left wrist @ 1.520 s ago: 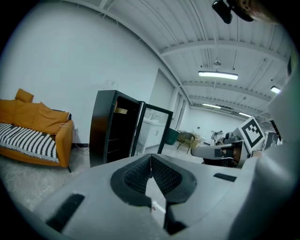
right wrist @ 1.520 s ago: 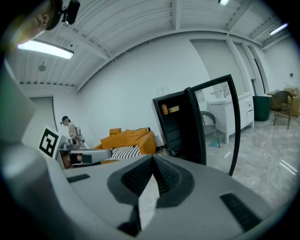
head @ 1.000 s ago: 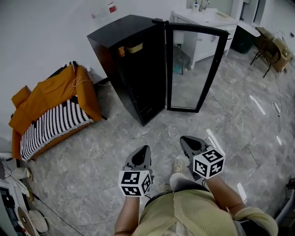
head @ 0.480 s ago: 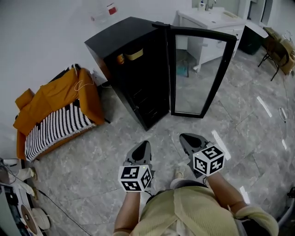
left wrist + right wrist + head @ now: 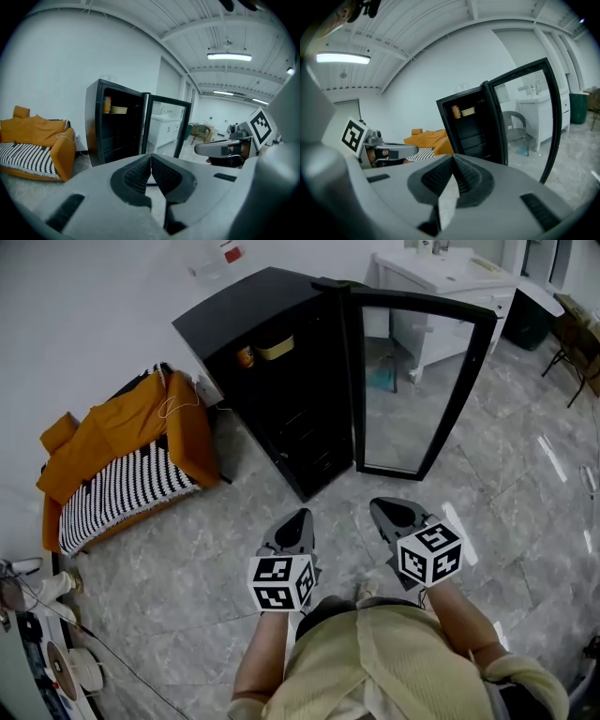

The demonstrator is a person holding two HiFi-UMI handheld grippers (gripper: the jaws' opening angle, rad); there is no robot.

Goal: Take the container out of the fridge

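A tall black fridge (image 5: pixel 272 381) stands open against the white wall, its glass door (image 5: pixel 422 381) swung out to the right. On its top shelf rests a shallow beige container (image 5: pixel 275 346) beside an orange can (image 5: pixel 246 357); the same container (image 5: pixel 119 110) (image 5: pixel 468 111) shows in both gripper views. My left gripper (image 5: pixel 298 521) and right gripper (image 5: pixel 384 512) hover side by side over the floor, well short of the fridge. Both are shut with nothing between their jaws (image 5: pixel 150 161) (image 5: pixel 453 161).
An orange sofa with a striped cushion (image 5: pixel 122 465) sits left of the fridge. A white vanity cabinet (image 5: pixel 441 296) stands behind the door, chairs (image 5: pixel 577 343) at far right. Cables and a spool (image 5: pixel 66 671) lie at lower left. Grey marble floor (image 5: pixel 216 540) stretches between me and the fridge.
The view has shifted toward the fridge, which looks slightly larger and lower in frame. Both grippers stay shut and level, the right one edged a little forward.
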